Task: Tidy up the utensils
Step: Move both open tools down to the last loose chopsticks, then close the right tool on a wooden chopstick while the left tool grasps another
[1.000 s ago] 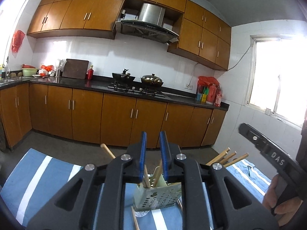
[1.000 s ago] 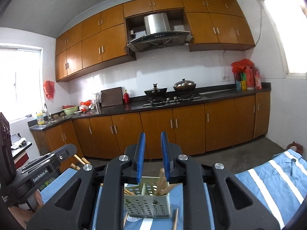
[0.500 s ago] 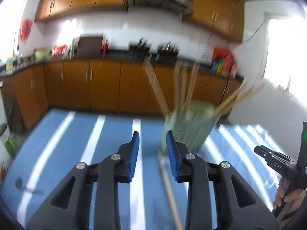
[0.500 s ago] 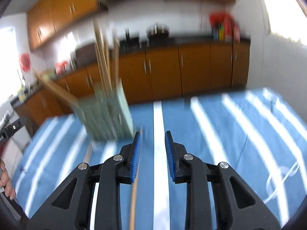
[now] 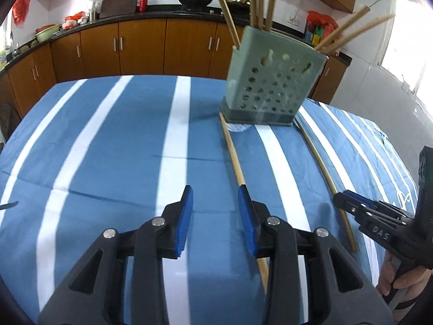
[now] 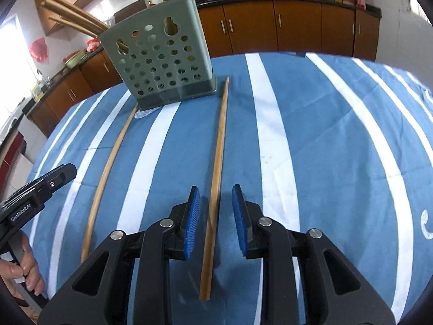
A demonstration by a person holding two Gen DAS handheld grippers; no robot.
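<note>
A: How many chopsticks lie loose on the striped cloth point(image 6: 324, 140)?

B: Two. The left chopstick point(image 6: 108, 173) runs from the holder point(image 6: 162, 59) toward seven o'clock; the right chopstick point(image 6: 216, 173) lies between the right gripper point(image 6: 215, 203) pads, untouched.

A: And standing in the holder?

B: Around six or seven; they overlap, so I cannot count exactly.

A: The jaws?

B: The right gripper's have just been closing, a narrow gap either side of the stick. The left gripper point(image 5: 215, 205) has just been opening, nothing between its pads; its chopstick point(image 5: 235, 159) passes under the right pad.

A: Anything around?

B: Cabinets point(image 5: 140, 48) at twelve o'clock; a hand point(image 6: 24, 268) at eight.
</note>
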